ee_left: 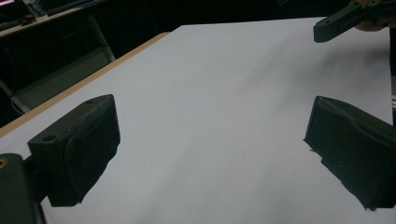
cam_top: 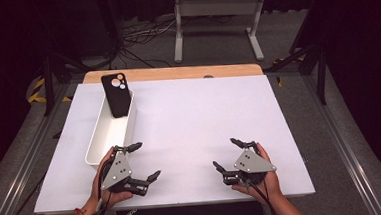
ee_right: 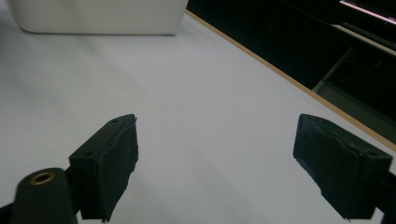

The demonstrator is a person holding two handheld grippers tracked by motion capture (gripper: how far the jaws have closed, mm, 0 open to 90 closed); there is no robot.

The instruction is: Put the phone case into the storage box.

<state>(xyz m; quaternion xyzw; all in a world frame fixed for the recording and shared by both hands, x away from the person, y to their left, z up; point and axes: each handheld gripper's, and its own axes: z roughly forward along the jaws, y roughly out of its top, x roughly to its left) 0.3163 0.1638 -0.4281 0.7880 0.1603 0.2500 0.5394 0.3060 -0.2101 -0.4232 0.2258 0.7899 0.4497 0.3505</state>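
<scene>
A: Item one, left gripper. We find it near the table's front edge, held in the person's left hand. Its jaws stand spread wide, nothing between them. In the left gripper view we log both black pads apart over bare white surface.

B: Item two, right gripper. We place it at the front right, in the right hand, jaws likewise spread and empty. The right gripper view confirms it: we count two pads well apart, white sheet between them.

A: The two grippers point toward each other across the middle, well apart. We also note one jaw tip of the right gripper at the top right corner of the left gripper view.

B: Item three, white bin. Long, narrow, open-topped, lying on the left side of the table. Its near end sits just beside the left gripper's upper jaw; we cannot tell whether they touch. We see the bin's wall at the top of the right gripper view.

A: Item four, black phone case. We record it standing tilted in the bin's far end, leaning on the far wall, camera cutouts uppermost.

B: Item five, table. White top, with a wooden strip showing along the far edge.
</scene>
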